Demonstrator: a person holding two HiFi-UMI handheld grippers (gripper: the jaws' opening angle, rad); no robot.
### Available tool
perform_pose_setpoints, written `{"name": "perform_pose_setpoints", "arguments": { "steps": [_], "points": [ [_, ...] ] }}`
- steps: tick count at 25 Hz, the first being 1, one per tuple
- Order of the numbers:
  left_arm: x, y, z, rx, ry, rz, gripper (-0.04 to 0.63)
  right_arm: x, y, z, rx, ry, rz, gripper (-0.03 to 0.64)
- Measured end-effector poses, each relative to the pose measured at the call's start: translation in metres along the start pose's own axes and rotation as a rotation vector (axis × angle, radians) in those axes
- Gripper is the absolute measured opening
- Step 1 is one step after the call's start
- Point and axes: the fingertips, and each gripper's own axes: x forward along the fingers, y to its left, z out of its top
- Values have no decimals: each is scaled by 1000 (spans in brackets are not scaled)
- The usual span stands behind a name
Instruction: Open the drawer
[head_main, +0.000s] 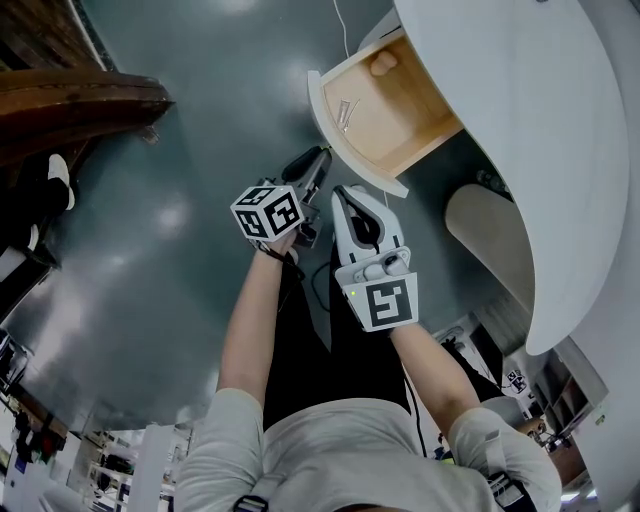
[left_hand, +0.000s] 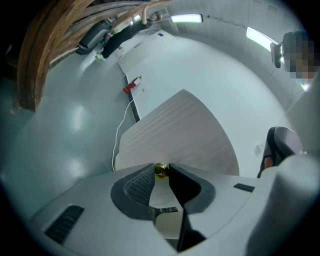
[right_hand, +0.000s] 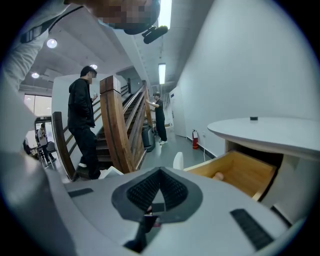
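The wooden drawer (head_main: 400, 110) stands pulled out from under the white round table (head_main: 520, 120), its curved white front (head_main: 330, 130) towards me. In the left gripper view a small brass knob (left_hand: 160, 170) on that front (left_hand: 180, 135) sits pinched between the pad tips of my left gripper (left_hand: 161, 173). From the head view the left gripper (head_main: 320, 160) reaches to the front's lower edge. My right gripper (head_main: 345, 195) hovers just beside it, shut with nothing in it (right_hand: 160, 172), and the open drawer (right_hand: 240, 172) lies to its right. A small round object (head_main: 383, 62) rests inside the drawer.
A wooden staircase (head_main: 80, 100) rises at the left, with people (right_hand: 82, 125) on and near it. A white cable (left_hand: 120, 135) runs over the grey floor towards a red fire extinguisher (left_hand: 131, 85). A pale rounded seat (head_main: 490, 230) stands under the table's edge.
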Motion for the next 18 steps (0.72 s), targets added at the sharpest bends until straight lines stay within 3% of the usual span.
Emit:
{"name": "perform_pose_setpoints", "arguments": {
  "steps": [2,4,7,18],
  "points": [
    [-7,1,0,11,1,10,87,-2,-1,1,2,7,-2,11],
    [-17,2,3,18,-12,32,34,-4,-2,5,6,5,-9,11],
    [-35,1,8,58,-19,72,8,-6,1,11,9,2,-13,11],
    [-83,-67,39,201,-83,111,5,-17,7,41,11,-4,-19,11]
  ]
}}
